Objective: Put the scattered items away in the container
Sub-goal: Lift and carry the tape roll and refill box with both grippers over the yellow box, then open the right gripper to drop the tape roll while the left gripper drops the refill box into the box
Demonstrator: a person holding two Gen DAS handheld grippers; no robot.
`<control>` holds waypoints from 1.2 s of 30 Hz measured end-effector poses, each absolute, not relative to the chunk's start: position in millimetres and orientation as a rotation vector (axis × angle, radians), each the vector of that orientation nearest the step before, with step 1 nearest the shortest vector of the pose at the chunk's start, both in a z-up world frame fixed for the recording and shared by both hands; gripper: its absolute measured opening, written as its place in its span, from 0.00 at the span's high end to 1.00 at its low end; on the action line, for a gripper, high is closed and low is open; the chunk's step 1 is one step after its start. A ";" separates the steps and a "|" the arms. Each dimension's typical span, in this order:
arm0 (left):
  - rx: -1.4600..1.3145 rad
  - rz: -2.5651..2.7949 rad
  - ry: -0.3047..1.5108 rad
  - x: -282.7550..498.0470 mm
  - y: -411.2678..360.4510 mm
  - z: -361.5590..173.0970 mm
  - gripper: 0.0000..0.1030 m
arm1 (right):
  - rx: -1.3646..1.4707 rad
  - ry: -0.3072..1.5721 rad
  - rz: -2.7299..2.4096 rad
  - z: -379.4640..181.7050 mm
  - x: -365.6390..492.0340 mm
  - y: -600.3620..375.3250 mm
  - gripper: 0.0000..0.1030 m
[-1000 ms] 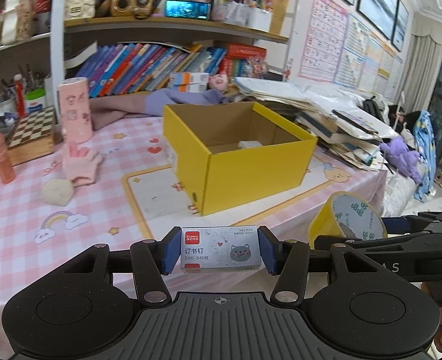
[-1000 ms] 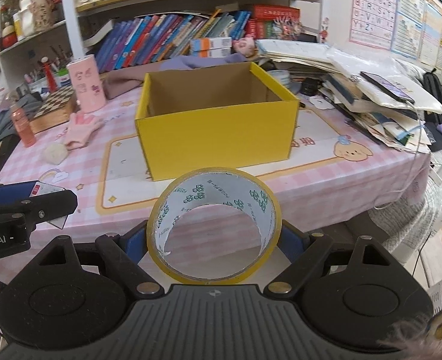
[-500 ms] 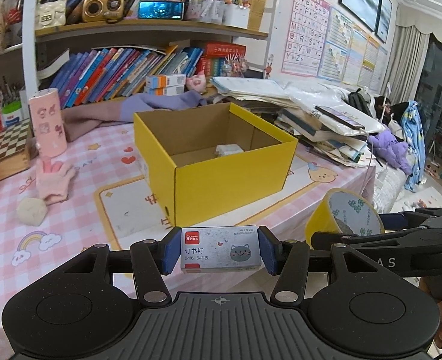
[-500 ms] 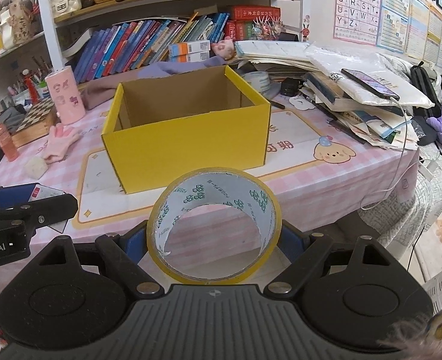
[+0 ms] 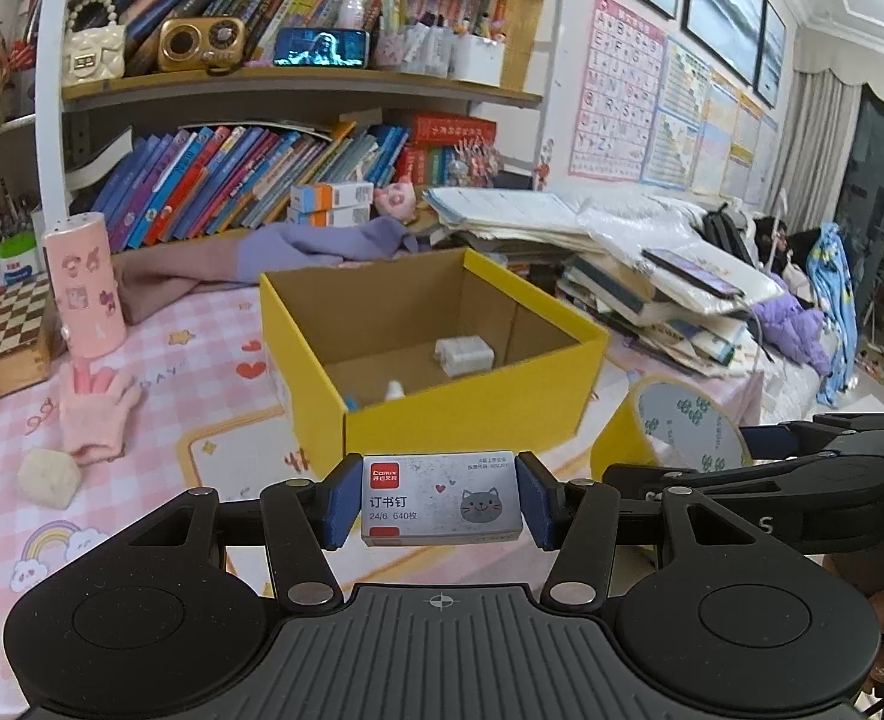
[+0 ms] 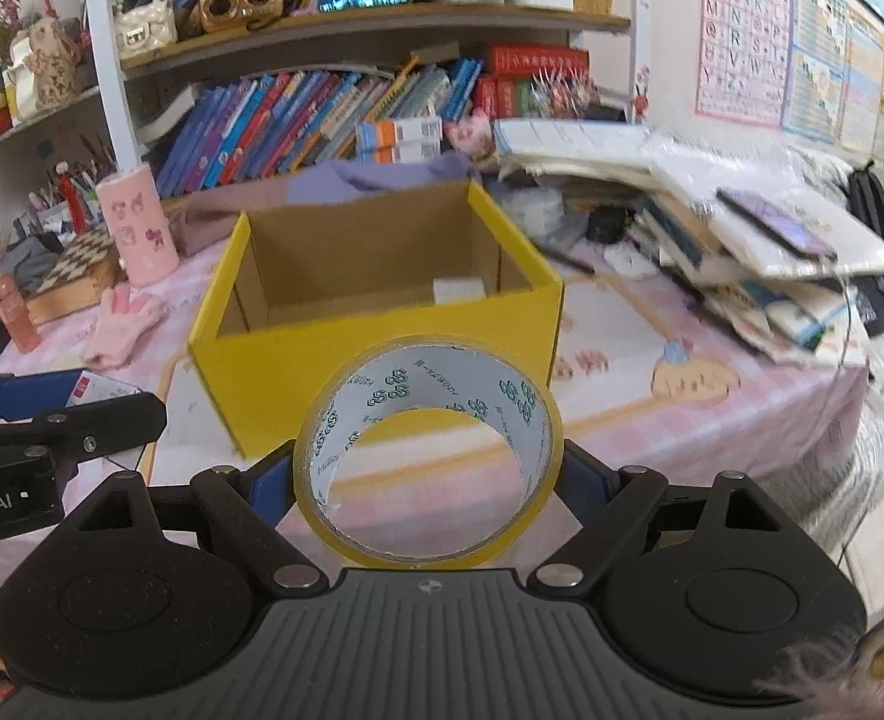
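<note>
My left gripper point(image 5: 439, 501) is shut on a small grey staple box point(image 5: 442, 498) with a cat drawing, held just short of the yellow cardboard box point(image 5: 460, 414). The open box holds a small white packet point(image 5: 463, 354) and a little bottle point(image 5: 394, 390). In the right wrist view my right gripper point(image 6: 427, 474) is shut on a roll of yellow tape point(image 6: 427, 450), in front of the same yellow box point(image 6: 382, 372). The tape roll point(image 5: 676, 426) also shows at the right of the left wrist view, and the staple box point(image 6: 97, 390) at the left of the right wrist view.
On the pink checked tablecloth point(image 5: 10, 462) lie a pink glove point(image 5: 97, 414), a pale lump point(image 5: 49, 477), a pink cylinder point(image 5: 85, 282) and a chessboard point(image 5: 1, 330). A stack of books and papers point(image 5: 640, 276) crowds the right side, with bookshelves point(image 5: 292, 90) behind.
Both grippers have come nearer to the yellow box, which now looks larger and shows more of its inside. Both grips are unchanged.
</note>
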State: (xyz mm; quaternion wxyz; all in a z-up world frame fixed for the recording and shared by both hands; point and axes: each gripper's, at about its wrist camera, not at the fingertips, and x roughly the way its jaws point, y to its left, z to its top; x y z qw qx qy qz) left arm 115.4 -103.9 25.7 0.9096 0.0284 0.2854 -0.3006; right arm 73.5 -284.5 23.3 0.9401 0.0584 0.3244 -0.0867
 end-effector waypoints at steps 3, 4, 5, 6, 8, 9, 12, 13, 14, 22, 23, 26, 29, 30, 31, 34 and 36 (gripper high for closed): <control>0.042 -0.611 0.567 127.7 -110.2 30.9 0.49 | 0.105 0.622 -0.163 32.0 87.6 -295.2 0.16; 0.037 -0.608 0.558 132.1 -112.8 32.6 0.49 | 0.104 0.612 -0.156 34.6 92.9 -299.1 0.16; 0.032 -0.606 0.551 136.4 -115.5 34.3 0.49 | 0.101 0.605 -0.149 36.9 99.0 -303.1 0.16; 0.029 -0.602 0.542 141.0 -118.6 35.8 0.49 | 0.098 0.599 -0.144 39.1 104.0 -306.2 0.16; 0.024 -0.592 0.521 150.6 -125.7 38.6 0.49 | 0.085 0.582 -0.127 44.1 116.1 -313.4 0.16; 0.022 -0.586 0.514 155.4 -128.9 39.6 0.49 | 0.079 0.574 -0.117 46.4 122.5 -316.1 0.16; 0.018 -0.563 0.496 170.5 -138.2 41.7 0.49 | 0.057 0.562 -0.081 51.5 144.2 -324.4 0.16; 0.019 -0.552 0.493 176.0 -141.1 42.2 0.49 | 0.047 0.562 -0.069 52.2 152.0 -327.1 0.16; 0.019 -0.541 0.491 182.2 -144.4 42.8 0.49 | 0.037 0.563 -0.057 52.2 158.3 -329.5 0.16; 0.054 -0.462 0.542 230.8 -172.6 40.0 0.49 | -0.032 0.635 0.060 38.4 221.3 -343.0 0.16; 0.062 -0.457 0.550 235.9 -176.4 38.4 0.49 | -0.040 0.645 0.075 35.2 228.0 -344.1 0.16; 0.089 -0.445 0.580 250.2 -187.9 31.8 0.49 | -0.055 0.680 0.111 25.3 248.8 -347.4 0.16; 0.129 -0.432 0.609 264.8 -198.7 24.0 0.49 | -0.067 0.714 0.141 15.5 266.4 -350.1 0.16; 0.141 -0.429 0.624 270.3 -202.0 21.2 0.49 | -0.070 0.724 0.149 12.4 271.8 -351.1 0.16; 0.155 -0.428 0.639 275.3 -205.2 18.5 0.48 | -0.074 0.737 0.154 9.2 277.5 -352.4 0.16; 0.202 -0.413 0.659 287.1 -213.2 11.3 0.48 | -0.090 0.775 0.164 1.1 294.2 -355.5 0.16; 0.222 -0.400 0.674 294.1 -217.0 6.3 0.48 | -0.101 0.795 0.171 -2.3 302.6 -356.4 0.16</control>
